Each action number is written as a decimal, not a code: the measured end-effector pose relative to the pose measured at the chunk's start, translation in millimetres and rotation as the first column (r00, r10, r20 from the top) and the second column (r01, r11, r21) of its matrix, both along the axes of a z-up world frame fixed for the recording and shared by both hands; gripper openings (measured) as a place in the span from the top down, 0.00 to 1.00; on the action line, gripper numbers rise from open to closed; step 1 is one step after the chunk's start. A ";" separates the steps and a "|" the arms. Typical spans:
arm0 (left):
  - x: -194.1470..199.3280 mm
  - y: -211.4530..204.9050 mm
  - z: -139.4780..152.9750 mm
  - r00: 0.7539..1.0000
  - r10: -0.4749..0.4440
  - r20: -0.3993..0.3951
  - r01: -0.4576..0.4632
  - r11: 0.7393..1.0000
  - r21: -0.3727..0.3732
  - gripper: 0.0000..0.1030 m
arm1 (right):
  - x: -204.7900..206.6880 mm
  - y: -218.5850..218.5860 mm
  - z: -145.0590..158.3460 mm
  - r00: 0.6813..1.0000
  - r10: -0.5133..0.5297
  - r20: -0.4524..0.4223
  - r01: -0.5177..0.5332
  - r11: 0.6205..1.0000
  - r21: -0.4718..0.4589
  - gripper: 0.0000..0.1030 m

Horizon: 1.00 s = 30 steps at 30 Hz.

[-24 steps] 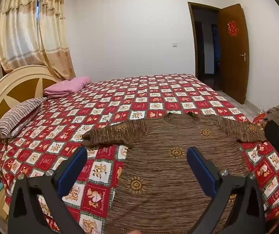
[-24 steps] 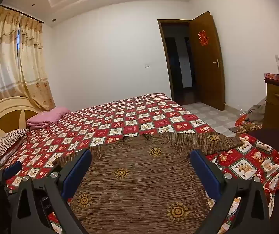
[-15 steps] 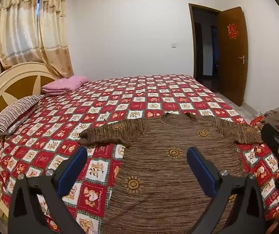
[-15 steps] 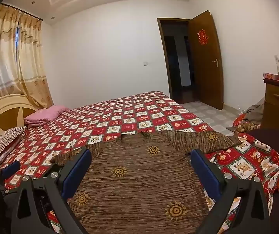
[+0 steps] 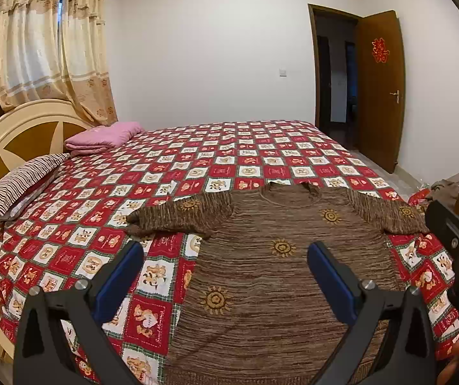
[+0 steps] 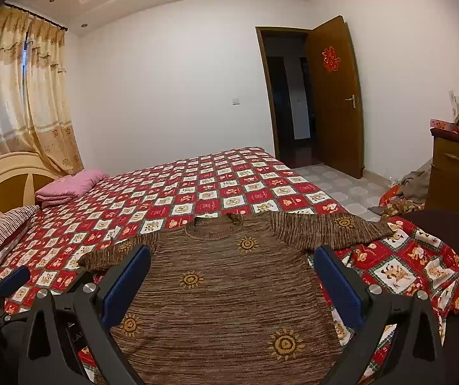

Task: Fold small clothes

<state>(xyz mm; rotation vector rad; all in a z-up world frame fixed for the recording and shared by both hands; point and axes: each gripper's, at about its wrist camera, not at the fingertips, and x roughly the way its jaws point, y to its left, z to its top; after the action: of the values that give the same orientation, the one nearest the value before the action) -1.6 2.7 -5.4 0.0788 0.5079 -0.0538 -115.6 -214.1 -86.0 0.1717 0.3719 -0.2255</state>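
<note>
A small brown knit sweater [image 5: 274, 263] with gold sun motifs lies flat on the bed, sleeves spread left and right, collar at the far end. It also shows in the right wrist view [image 6: 226, 292]. My left gripper [image 5: 226, 276] is open and empty, held above the sweater's left half near the hem. My right gripper [image 6: 231, 282] is open and empty above the sweater's body. Part of the right gripper [image 5: 457, 250] shows at the right edge of the left wrist view.
The bed has a red-and-white checked quilt [image 5: 229, 160]. A pink folded blanket [image 5: 101, 136] and a striped pillow [image 5: 21, 183] lie by the headboard [image 5: 21, 134]. A wooden dresser [image 6: 457, 173] and a heap of clothes [image 6: 415, 183] are at the right. A door [image 6: 332, 96] stands open.
Both grippers have pulled back and risen slightly from the sweater; more of the bed shows. The jaws stay open and the sweater has not moved.
</note>
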 end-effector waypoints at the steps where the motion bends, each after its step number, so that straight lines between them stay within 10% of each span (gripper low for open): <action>1: 0.4 -1.2 -0.6 1.000 -0.001 -0.001 0.001 1.000 0.001 0.00 | 0.4 0.0 0.1 1.000 -0.001 -0.003 0.001 1.000 0.000 0.01; 30: 0.2 -3.6 -4.9 1.000 -0.005 -0.020 0.005 1.000 -0.003 0.00 | 4.2 -0.4 -1.0 1.000 0.001 -0.024 -0.001 1.000 0.002 0.01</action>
<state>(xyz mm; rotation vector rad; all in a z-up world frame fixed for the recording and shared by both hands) -1.4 -0.9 -10.3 0.0766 0.5275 -0.0606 -111.4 -214.5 -87.0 0.1704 0.3958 -0.2262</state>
